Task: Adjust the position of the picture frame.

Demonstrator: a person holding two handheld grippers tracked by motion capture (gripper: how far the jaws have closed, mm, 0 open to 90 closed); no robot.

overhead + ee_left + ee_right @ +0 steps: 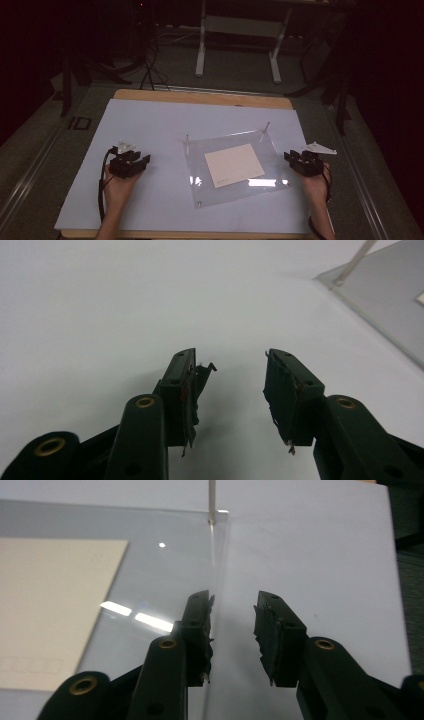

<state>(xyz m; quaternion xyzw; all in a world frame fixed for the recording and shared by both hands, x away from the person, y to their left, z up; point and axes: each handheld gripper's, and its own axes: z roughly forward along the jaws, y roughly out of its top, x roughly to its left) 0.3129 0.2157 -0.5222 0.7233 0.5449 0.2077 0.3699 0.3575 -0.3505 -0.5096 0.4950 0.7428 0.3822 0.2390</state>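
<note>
The clear plate (235,167), carrying a cream card (234,165), lies on the white surface (150,200). Right tool (292,156) spread at the plate's right edge; left tool (131,156) spread, well left.

1. No text, label, brand or number is readable in any view.
2. The beige card (234,165) under the clear sheet (272,150), toward the table's right edge, carries faint printed marks near one corner in the right gripper view; they are too faint and small to read.
</note>
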